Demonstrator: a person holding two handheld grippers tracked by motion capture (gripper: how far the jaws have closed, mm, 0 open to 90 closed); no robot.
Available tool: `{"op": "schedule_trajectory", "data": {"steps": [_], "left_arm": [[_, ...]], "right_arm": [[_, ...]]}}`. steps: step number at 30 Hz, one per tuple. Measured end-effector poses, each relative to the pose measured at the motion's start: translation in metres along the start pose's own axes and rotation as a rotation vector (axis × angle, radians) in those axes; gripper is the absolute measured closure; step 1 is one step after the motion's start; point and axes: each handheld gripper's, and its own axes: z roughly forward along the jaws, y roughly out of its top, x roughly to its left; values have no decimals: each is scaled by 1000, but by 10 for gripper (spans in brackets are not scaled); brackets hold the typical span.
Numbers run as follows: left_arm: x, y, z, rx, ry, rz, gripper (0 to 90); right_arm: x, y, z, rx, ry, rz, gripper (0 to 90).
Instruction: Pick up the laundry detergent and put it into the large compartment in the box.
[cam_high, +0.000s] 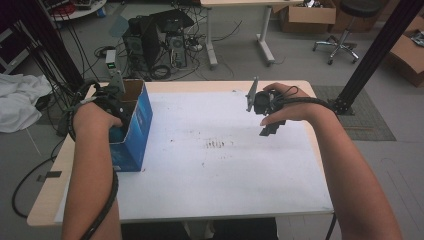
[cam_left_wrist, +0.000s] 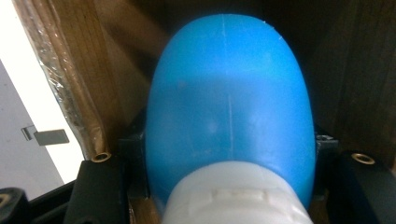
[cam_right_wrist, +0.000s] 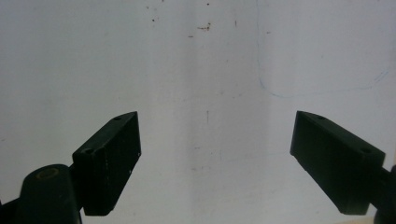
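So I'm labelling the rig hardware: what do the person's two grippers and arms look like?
Both grippers, left and right, are black, each topped by a grey three-cornered plate. The blocky black jaws carry brass-coloured inserts. A thick black cable trails along each forearm. No sleeves show.

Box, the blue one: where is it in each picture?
High view: the box stands at the left of the table, open on top.
Left gripper view: we look inside the box; its brown walls surround a blue bottle.
Right gripper view: faces the white sheet, away from the box.
Shared landmark: the sheet, mid-table in the high view and a strip at the left edge of the left gripper view.
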Motion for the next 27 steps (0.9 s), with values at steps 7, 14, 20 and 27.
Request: {"op": "schedule_trajectory", "data": {"steps": [7,14,20,27], "left_arm": [[-1,-2,1,-15,2,3,378],[-1,-5,1,-18,-7,1,372],[-1,-7,-3,-37,-31,-4,312],[-4,-9,-11,-55,2,12,312]], "right_arm": [[1,-1,-1,9,0,7,164],[2,-1,-3,5,-10,7,165],[2,0,-4,3,-11,5,165],[4,2,-5,2,-15,4,165]]}}
